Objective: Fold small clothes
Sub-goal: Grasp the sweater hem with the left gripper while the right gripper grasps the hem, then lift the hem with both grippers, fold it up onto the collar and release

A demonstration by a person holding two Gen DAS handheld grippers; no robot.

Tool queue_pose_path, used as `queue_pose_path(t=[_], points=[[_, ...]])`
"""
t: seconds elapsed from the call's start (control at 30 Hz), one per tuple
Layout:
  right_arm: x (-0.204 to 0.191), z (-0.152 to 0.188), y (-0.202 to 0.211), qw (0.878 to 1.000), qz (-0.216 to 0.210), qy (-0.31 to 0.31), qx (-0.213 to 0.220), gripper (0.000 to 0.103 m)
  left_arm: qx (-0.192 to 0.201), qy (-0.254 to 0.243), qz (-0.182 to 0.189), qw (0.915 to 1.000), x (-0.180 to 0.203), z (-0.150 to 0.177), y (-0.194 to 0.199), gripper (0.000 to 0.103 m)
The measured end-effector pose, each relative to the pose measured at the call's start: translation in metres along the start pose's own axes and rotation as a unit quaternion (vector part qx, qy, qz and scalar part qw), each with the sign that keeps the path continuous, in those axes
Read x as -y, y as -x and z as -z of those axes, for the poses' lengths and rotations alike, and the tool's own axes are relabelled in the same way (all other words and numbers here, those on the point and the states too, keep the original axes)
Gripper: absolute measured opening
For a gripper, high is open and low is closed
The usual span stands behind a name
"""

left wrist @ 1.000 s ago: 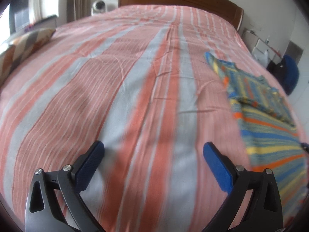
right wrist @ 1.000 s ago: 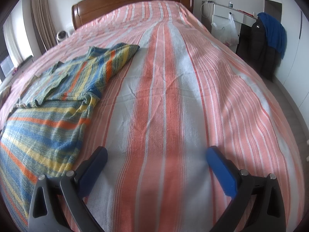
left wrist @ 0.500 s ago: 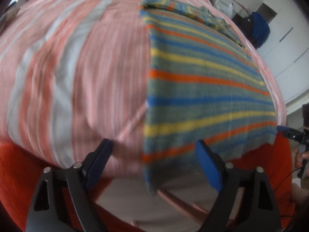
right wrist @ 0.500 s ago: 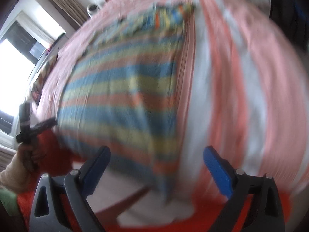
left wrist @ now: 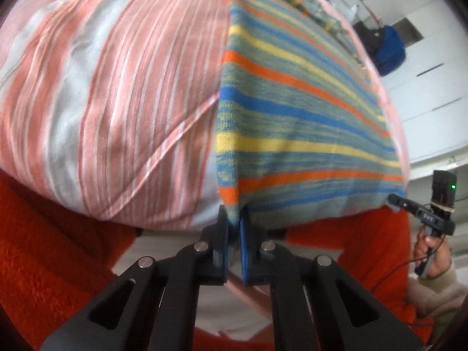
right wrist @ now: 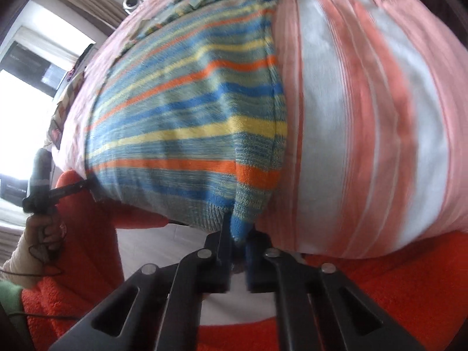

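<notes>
A striped knit sweater (left wrist: 298, 111) in blue, yellow, orange and green lies flat on the bed, its hem hanging over the near edge. My left gripper (left wrist: 233, 219) is shut on the hem's left corner. My right gripper (right wrist: 238, 234) is shut on the hem's right corner of the same sweater (right wrist: 190, 122). Each gripper also shows in the other's view: the right one (left wrist: 400, 201) at the far right, the left one (right wrist: 79, 187) at the far left.
The bed carries a pink, orange and white striped sheet (left wrist: 102, 87). A red-orange fuzzy cover (left wrist: 44, 248) hangs down the bed's near side below the hem. A dark blue jacket (left wrist: 389, 49) hangs by white cupboards to the right. A window (right wrist: 17, 102) is at left.
Both grippers dropped from over the bed to its near edge and closed on the sweater's two hem corners. Half a second ago both stood open around the hem.
</notes>
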State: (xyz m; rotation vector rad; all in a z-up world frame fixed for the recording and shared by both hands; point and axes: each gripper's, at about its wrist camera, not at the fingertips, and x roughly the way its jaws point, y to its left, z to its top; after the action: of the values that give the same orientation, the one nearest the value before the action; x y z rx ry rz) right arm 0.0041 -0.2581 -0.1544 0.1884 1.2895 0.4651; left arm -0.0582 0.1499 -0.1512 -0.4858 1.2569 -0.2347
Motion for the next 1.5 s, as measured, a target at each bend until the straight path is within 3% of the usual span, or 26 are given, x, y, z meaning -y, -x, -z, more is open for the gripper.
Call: queue_pose_path(t=[0.13, 0.27, 0.37, 0.6, 0.77, 0.9, 0.97, 1.0, 1.03, 1.07, 1.13, 1.2, 1.3, 1.4, 1.47, 1.5], points=[[-0.006, -0.006, 0.021, 0.999, -0.030, -0.002, 0.026, 0.007, 0.019, 0.003, 0.047, 0.9987, 0.004, -0.001, 0.030, 0.004], [-0.005, -0.027, 0.044, 0.994, -0.070, -0.015, 0.084, 0.007, 0.077, 0.001, 0.092, 0.9927, 0.000, -0.040, 0.071, 0.004], [-0.006, -0.059, 0.054, 0.989, -0.080, -0.008, 0.127, 0.007, 0.112, 0.000, 0.103, 0.9883, -0.001, -0.081, 0.081, 0.004], [0.001, -0.175, 0.056, 0.975, -0.066, 0.012, 0.212, 0.007, 0.174, -0.007, 0.069, 0.9823, 0.016, -0.206, 0.059, 0.004], [0.013, -0.270, 0.035, 0.973, -0.040, 0.010, 0.226, 0.007, 0.189, 0.001, 0.041, 0.9812, 0.035, -0.291, 0.021, 0.004], [0.032, -0.337, 0.005, 0.973, -0.012, -0.007, 0.231, 0.007, 0.191, 0.000, -0.019, 0.9815, 0.036, -0.357, -0.021, 0.008], [0.042, -0.363, -0.017, 0.974, -0.002, -0.010, 0.228, 0.011, 0.181, 0.029, -0.046, 0.9819, 0.025, -0.369, -0.035, 0.013], [0.048, -0.373, -0.027, 0.975, 0.017, -0.022, 0.219, 0.016, 0.176, 0.052, -0.042, 0.9822, 0.015, -0.372, -0.035, 0.019], [0.054, -0.378, -0.031, 0.977, 0.022, -0.037, 0.211, 0.028, 0.177, 0.062, -0.025, 0.9820, 0.007, -0.367, -0.031, 0.028], [0.057, -0.378, -0.029, 0.976, 0.015, -0.043, 0.212, 0.030, 0.181, 0.057, -0.010, 0.9818, 0.001, -0.358, -0.021, 0.034], [0.057, -0.371, -0.014, 0.974, -0.003, -0.036, 0.224, 0.030, 0.183, 0.023, -0.027, 0.9825, 0.004, -0.344, -0.007, 0.048], [0.051, -0.358, 0.005, 0.976, -0.026, -0.014, 0.217, 0.030, 0.165, -0.031, -0.029, 0.9855, 0.014, -0.324, 0.003, 0.051], [0.032, -0.355, -0.002, 0.989, -0.064, 0.022, 0.128, 0.030, 0.110, -0.071, 0.017, 0.9913, 0.035, -0.307, -0.007, 0.058], [0.010, -0.365, -0.049, 0.994, -0.110, 0.013, 0.018, 0.030, 0.083, -0.097, 0.021, 0.9916, 0.057, -0.299, -0.027, 0.058], [-0.001, -0.391, -0.090, 0.993, -0.115, -0.007, -0.006, 0.030, 0.082, -0.103, 0.012, 0.9912, 0.067, -0.298, -0.032, 0.058], [-0.003, -0.400, -0.099, 0.994, -0.110, -0.014, 0.009, 0.030, 0.079, -0.100, 0.014, 0.9917, 0.070, -0.297, -0.034, 0.058]])
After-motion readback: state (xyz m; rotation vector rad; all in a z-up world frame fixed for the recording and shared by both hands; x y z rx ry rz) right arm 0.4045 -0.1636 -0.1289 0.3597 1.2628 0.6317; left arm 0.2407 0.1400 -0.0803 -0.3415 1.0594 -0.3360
